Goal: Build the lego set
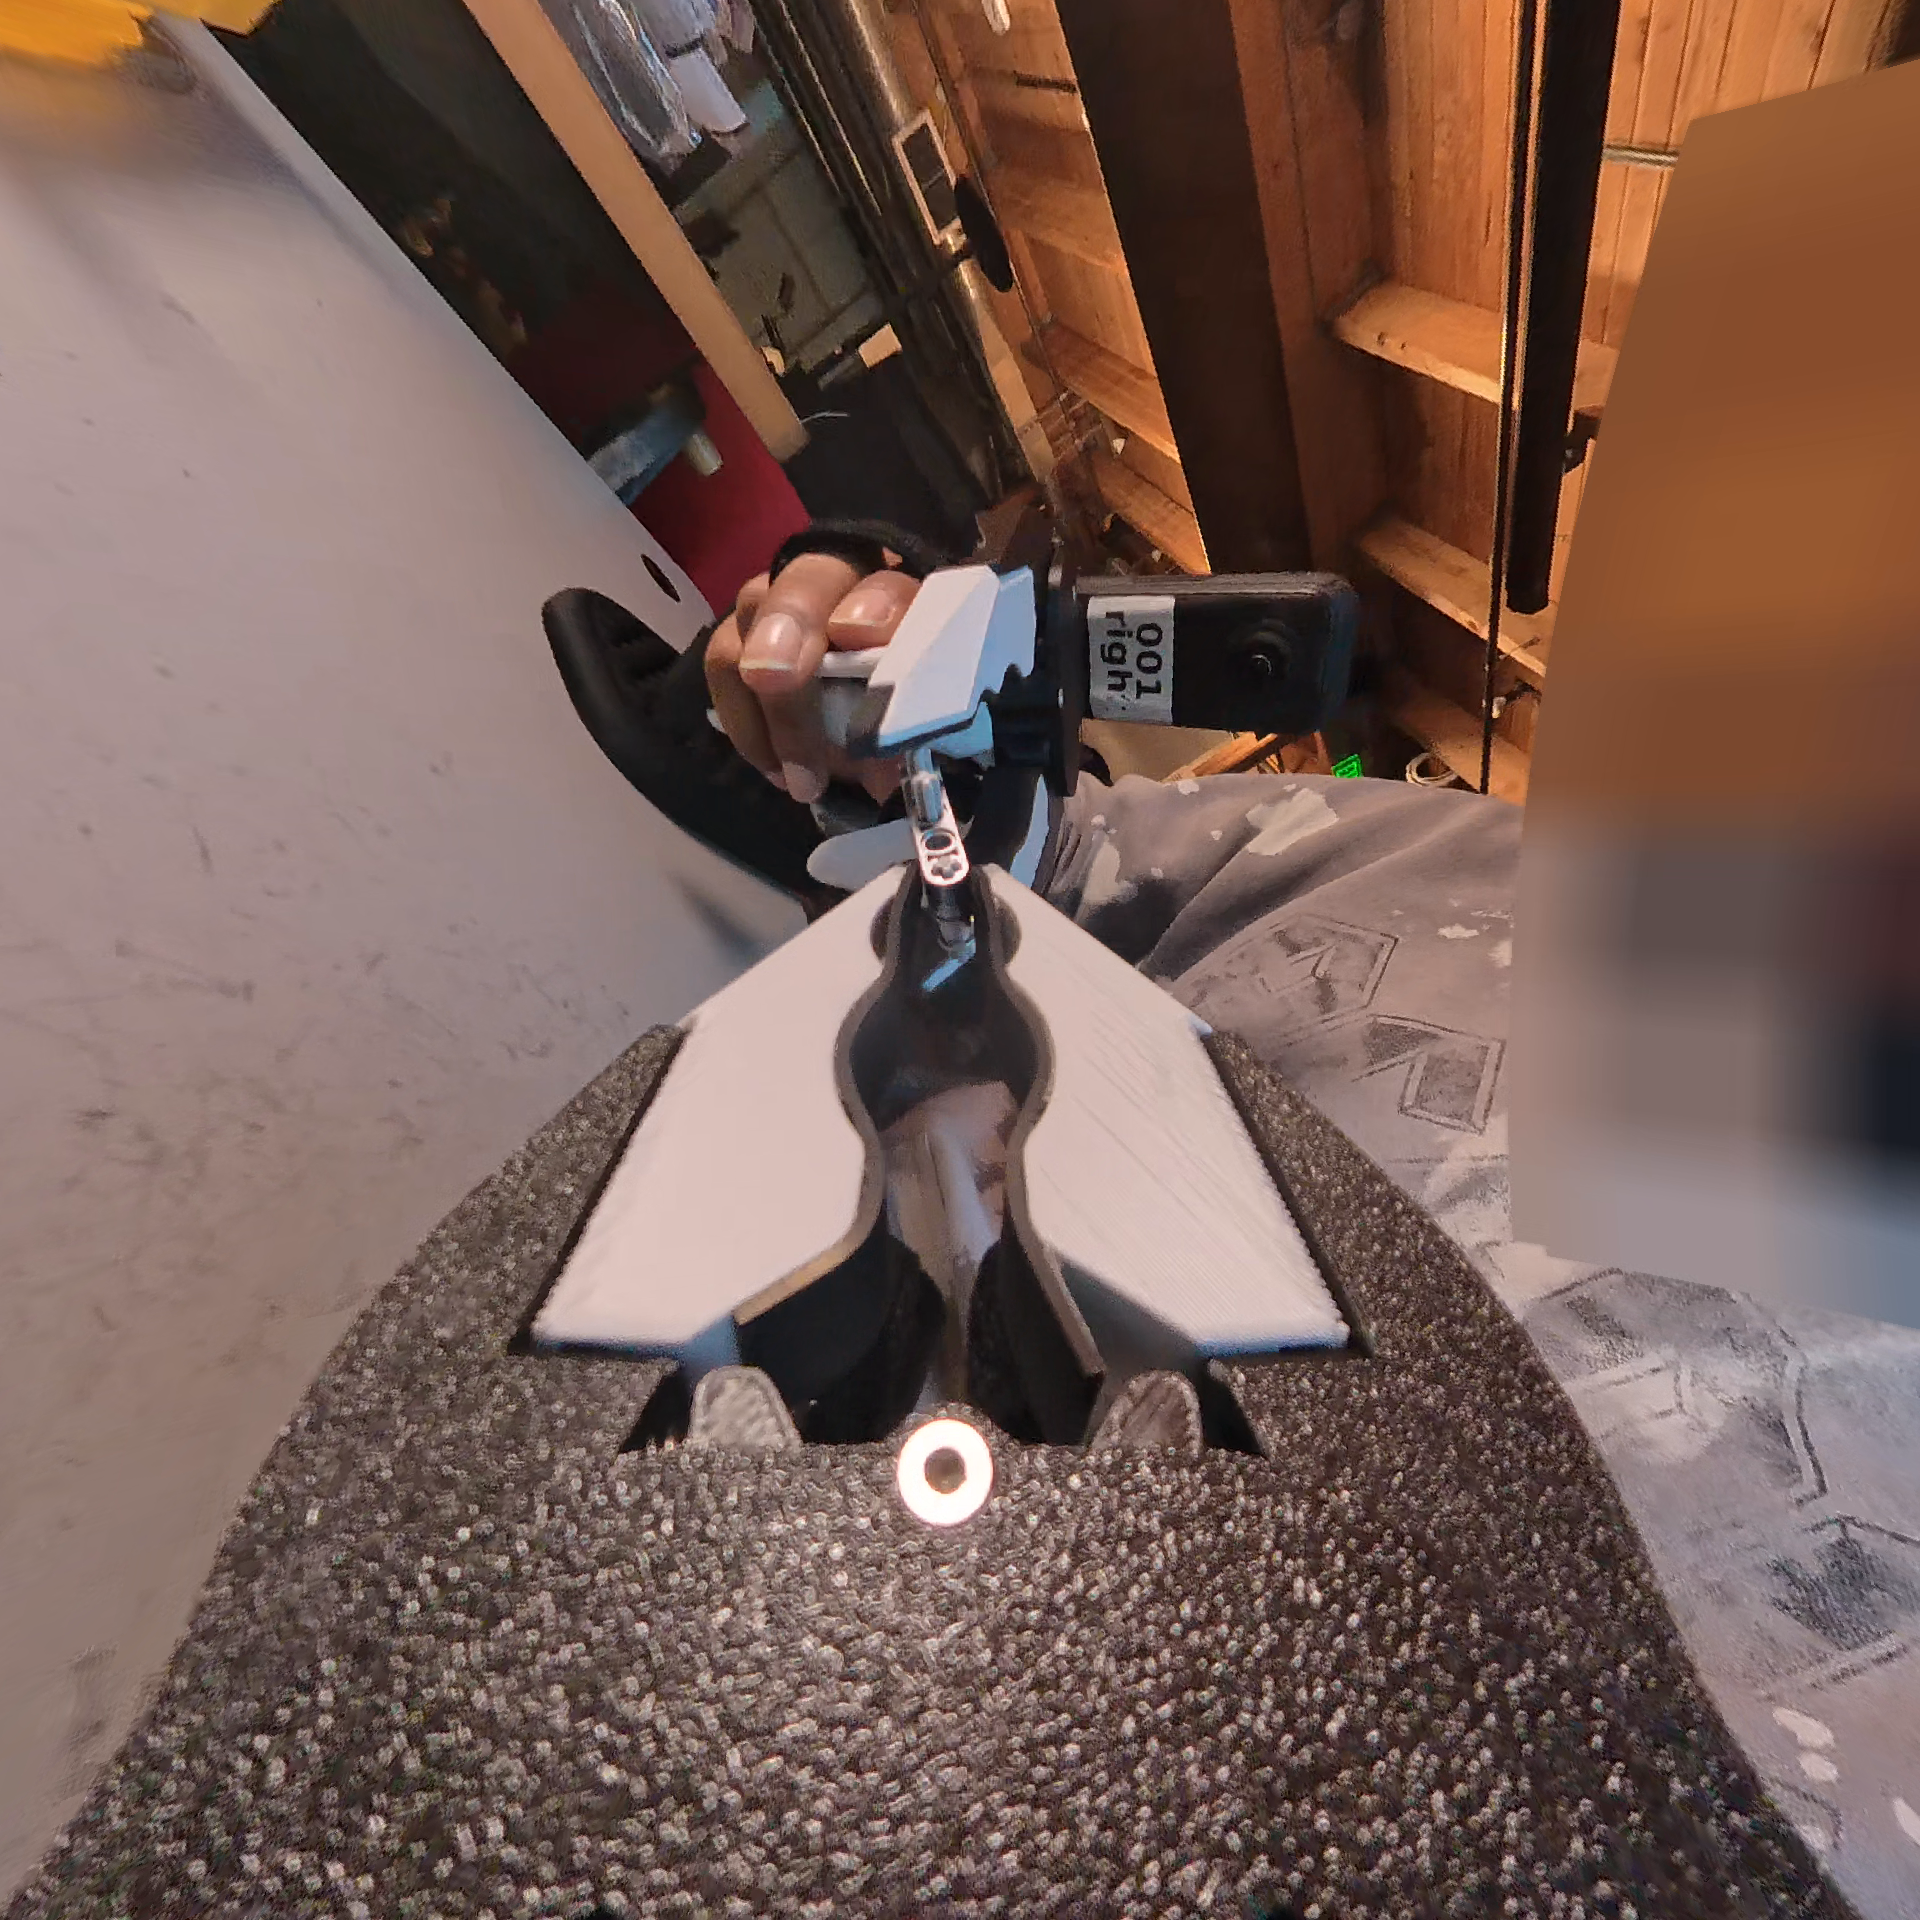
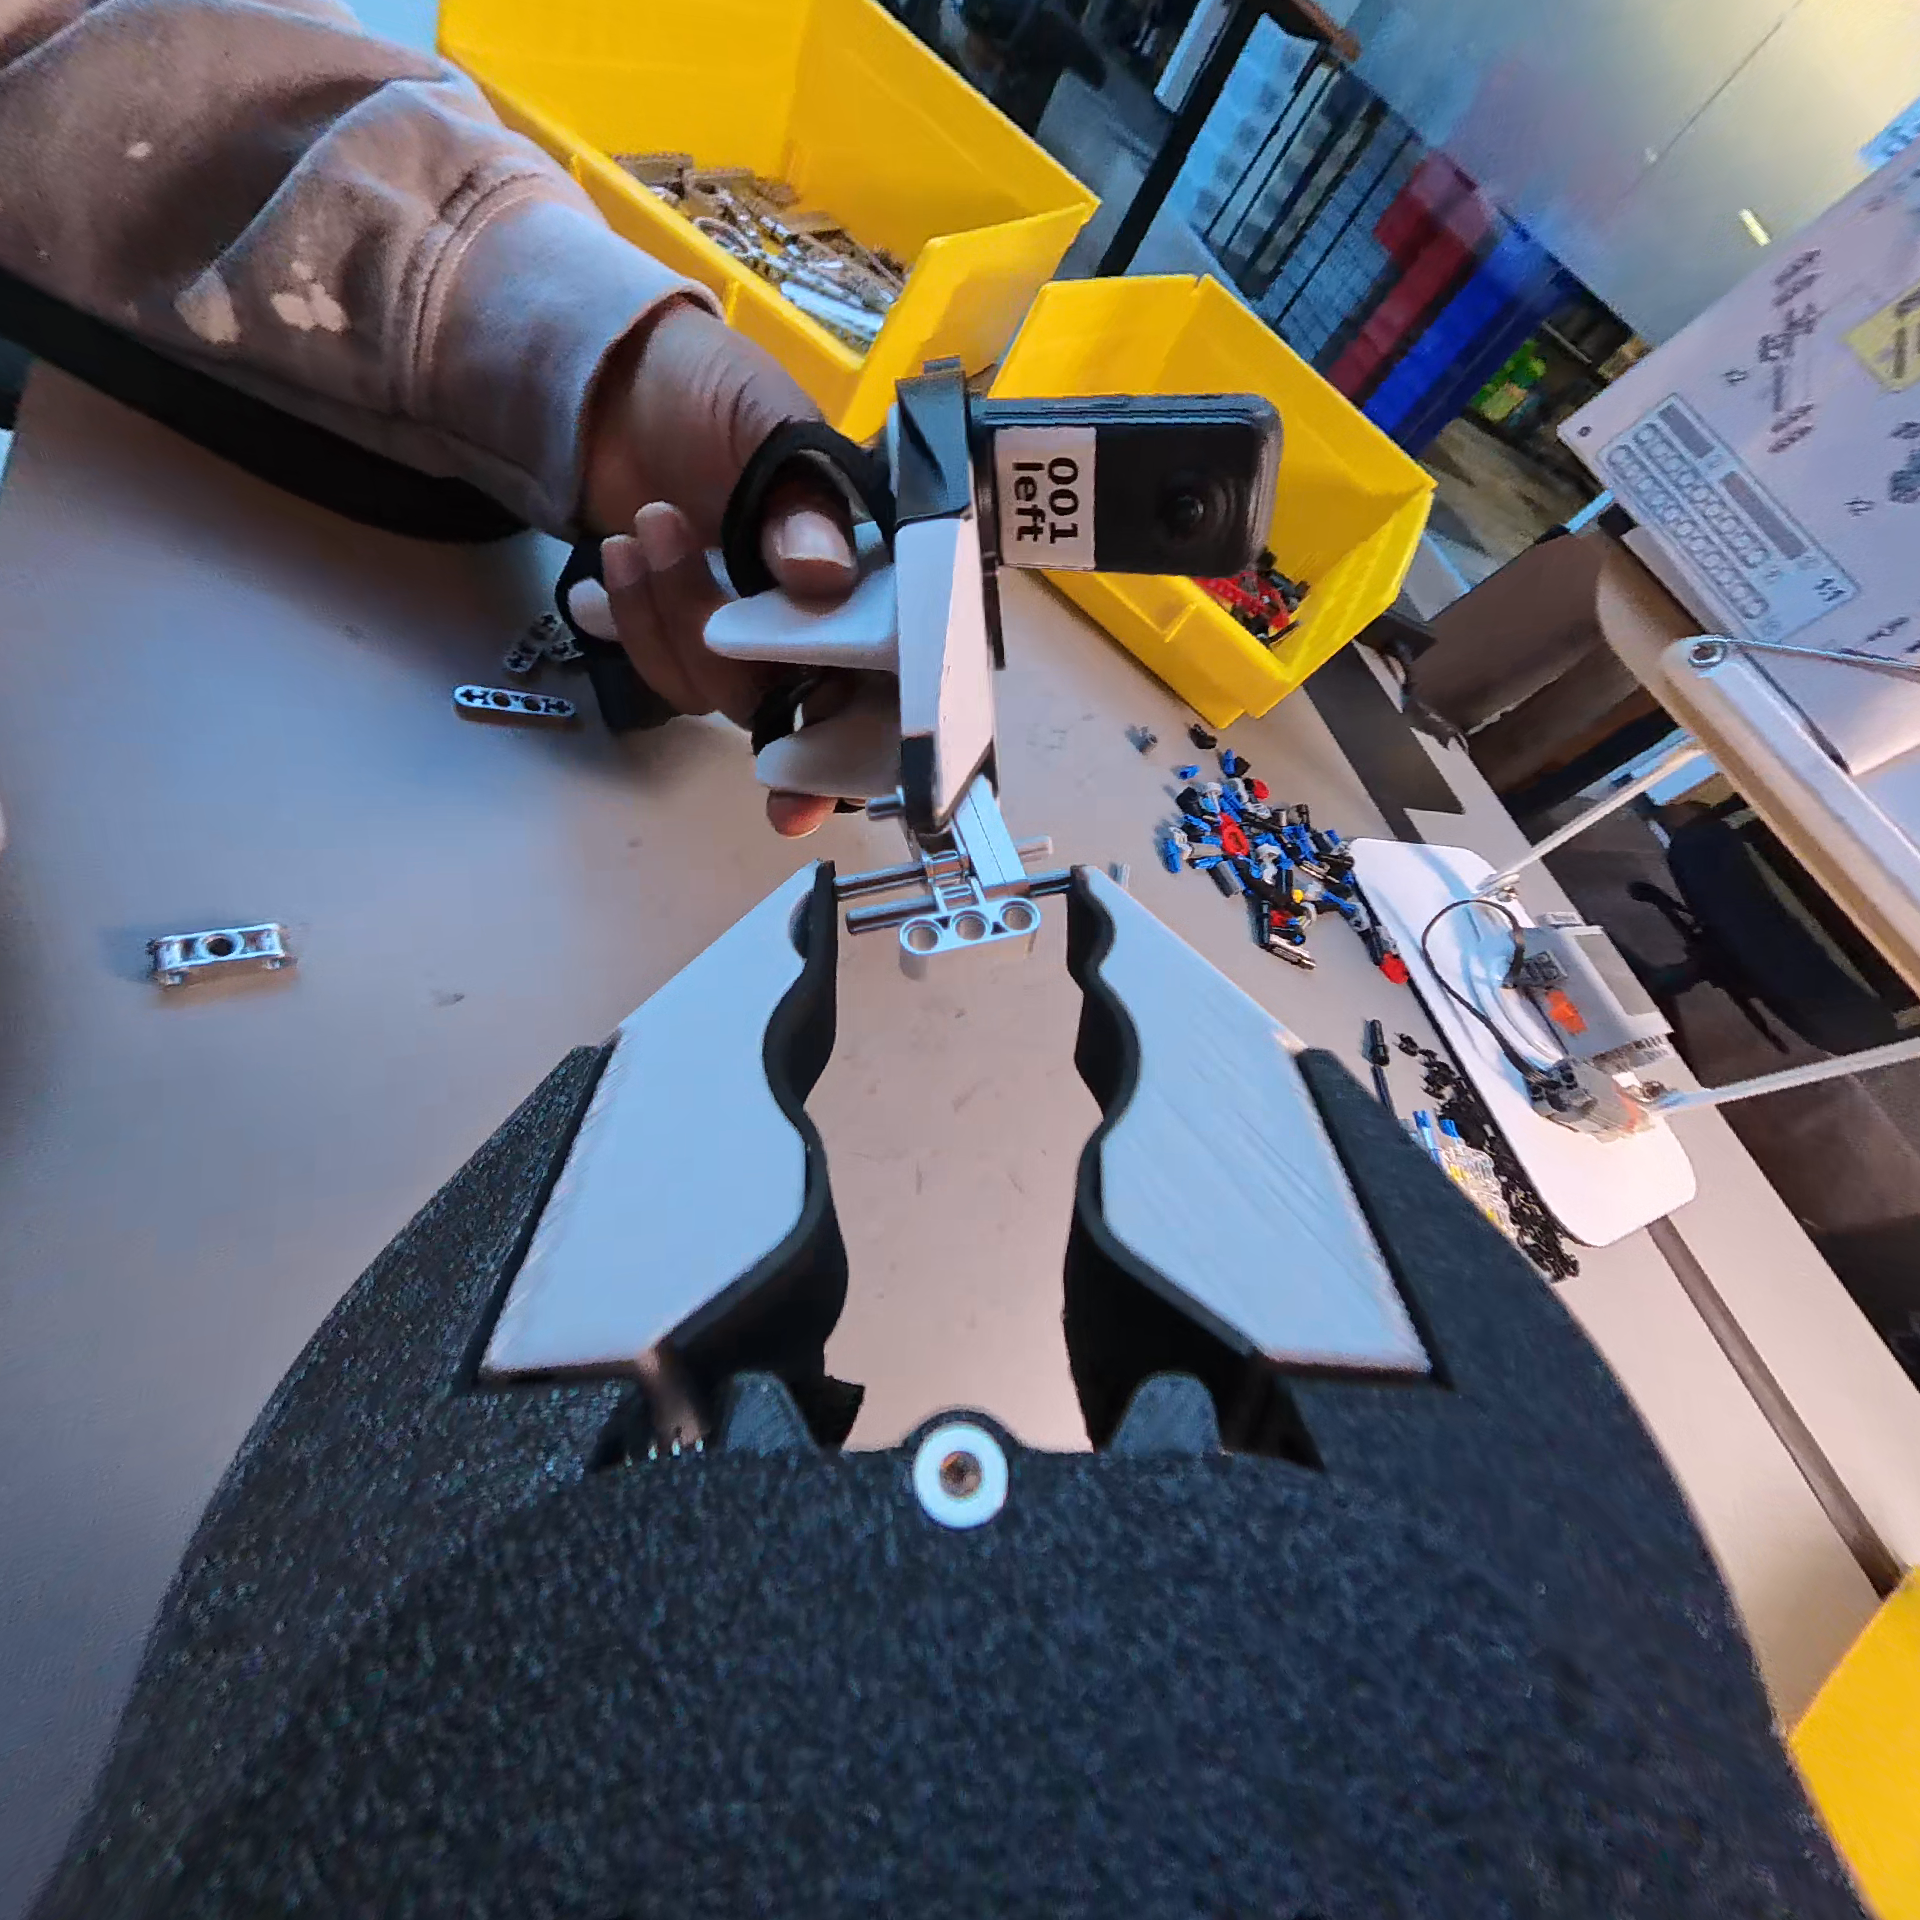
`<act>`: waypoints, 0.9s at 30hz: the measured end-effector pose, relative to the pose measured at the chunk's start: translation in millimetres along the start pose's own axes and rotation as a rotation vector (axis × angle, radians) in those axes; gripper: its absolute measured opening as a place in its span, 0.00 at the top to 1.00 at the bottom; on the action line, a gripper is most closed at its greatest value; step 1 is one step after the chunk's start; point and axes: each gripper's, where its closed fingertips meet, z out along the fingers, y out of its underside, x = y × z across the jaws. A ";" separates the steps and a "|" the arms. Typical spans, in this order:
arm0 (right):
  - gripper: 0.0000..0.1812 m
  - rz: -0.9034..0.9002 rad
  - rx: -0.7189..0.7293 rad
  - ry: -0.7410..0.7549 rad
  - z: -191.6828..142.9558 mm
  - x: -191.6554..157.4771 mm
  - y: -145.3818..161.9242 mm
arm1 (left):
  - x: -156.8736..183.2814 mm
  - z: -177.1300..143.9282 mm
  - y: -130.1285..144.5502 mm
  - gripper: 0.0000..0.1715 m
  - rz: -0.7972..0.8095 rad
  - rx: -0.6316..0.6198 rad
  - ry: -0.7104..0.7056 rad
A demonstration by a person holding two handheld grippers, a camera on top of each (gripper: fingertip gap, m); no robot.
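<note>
- Tabletop (image 2: pixel 312 1091): pale and scuffed, carrying everything below
- 2 yellow bins (image 2: pixel 790 125) at the far edge; the nearer-left one holds brownish parts, the other (image 2: pixel 1143 343) red and black bits
- White plate (image 2: pixel 1621 1174) to the right, with a small grey motor unit and a looped wire on it
- Left gripper (image 1: pixel 940 894): fingers drawn nearly together, clamped on the grey assembly at the very tips; from the right wrist view it comes down from above (image 2: pixel 951 821), held by a hand (image 2: pixel 707 499)
- Right gripper (image 2: pixel 951 894): fingers stand well apart with the axle spanning the gap between the tips; I cannot tell whether they press its ends or only bracket it
- Assembly (image 2: pixel 971 930): held in the air above the tabletop, between both grippers. Its long axis is the axle, lying crosswise to the right fingers; a 3-hole beam sits parallel just below, holes facing the right camera, and a stem runs up into the left gripper
- It is probably light, rigid, slick plastic, with push-fit joints that could slip or twist apart; the flat beam sides look a surer hold than the round axle
- Loose pile of blue, black and red pins (image 2: pixel 1257 842) to the right
- 2 grey beams lie apart on the left (image 2: pixel 514 701) (image 2: pixel 218 951)
</note>
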 end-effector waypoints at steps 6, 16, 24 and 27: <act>0.77 -0.035 0.008 0.024 10.4 6.8 4.6 | -7.7 -10.0 -6.6 0.96 0.020 0.029 -0.053; 0.78 -0.120 0.044 -0.010 34.4 25.5 2.3 | -11.4 -39.6 -32.3 0.97 0.037 0.157 -0.095; 0.78 -0.030 0.143 0.078 54.3 49.2 3.5 | -19.1 -57.3 -57.5 0.96 0.156 0.271 -0.201; 0.78 -0.013 0.155 0.127 53.6 53.7 10.5 | -25.1 -52.7 -62.3 0.96 0.203 0.276 -0.264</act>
